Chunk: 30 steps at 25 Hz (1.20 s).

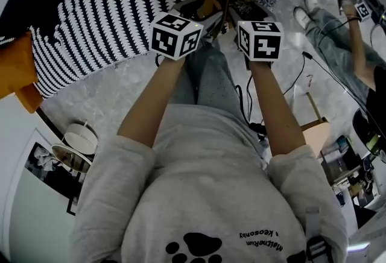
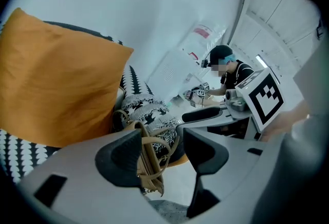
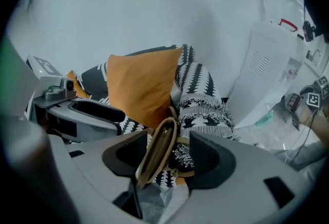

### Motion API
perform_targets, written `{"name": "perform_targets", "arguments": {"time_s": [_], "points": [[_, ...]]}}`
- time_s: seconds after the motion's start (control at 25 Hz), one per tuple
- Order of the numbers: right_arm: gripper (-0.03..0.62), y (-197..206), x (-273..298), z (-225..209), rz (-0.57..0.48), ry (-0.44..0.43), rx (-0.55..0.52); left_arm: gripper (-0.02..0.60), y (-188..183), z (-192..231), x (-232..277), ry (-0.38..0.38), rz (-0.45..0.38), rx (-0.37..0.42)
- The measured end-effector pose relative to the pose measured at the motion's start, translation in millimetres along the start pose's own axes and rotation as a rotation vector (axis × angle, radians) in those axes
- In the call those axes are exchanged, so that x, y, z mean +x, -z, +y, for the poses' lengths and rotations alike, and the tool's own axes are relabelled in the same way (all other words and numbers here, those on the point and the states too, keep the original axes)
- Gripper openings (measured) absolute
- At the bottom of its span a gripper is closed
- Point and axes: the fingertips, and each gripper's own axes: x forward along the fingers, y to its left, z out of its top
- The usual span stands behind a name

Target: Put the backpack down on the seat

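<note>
Black-and-white seat [image 1: 90, 32], grey floor [image 1: 111, 99]

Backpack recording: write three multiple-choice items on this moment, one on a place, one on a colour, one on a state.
1. The backpack lies:
A) on the floor
B) on the seat, beside the cushion
C) on the person's back

2. The strap is:
A) red
B) blue
C) tan

3. The two grippers' jaws stand:
A) apart
B) both clamped on the strap
C) one clamped, one apart

Answers:
1. B, it rests next to the orange cushion on the patterned seat.
2. C, the strap shows tan in both gripper views.
3. A, on the left gripper and the right gripper neither pair of pads presses the strap between them.
</note>
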Motion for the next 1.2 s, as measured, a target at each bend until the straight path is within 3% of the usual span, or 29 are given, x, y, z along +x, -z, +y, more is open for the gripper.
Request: {"name": "perform_targets", "arguments": {"time_s": [0.44,0.52,0.84,1.2], "points": [[0.247,-49,-68,22,-0.147,0.002,-0.006,0.242,-47,-41,-47,-0.016,-0.074,0.056],[0.215,-56,-83,28,-0.169,-0.005,-0.008,0.241,-54,-49,-57,-0.014,-0.084,0.064],[0.083,-81,-125,52,-0.225,-0.048,-0.049,0.071,-86,-67,-90,-0.045,-0.115,0.103],[0.043,-101,-166,79,-0.296,-0.086,-0.069,0.023,-111,-85,-130,-0.079,-0.177,0.112]]}}
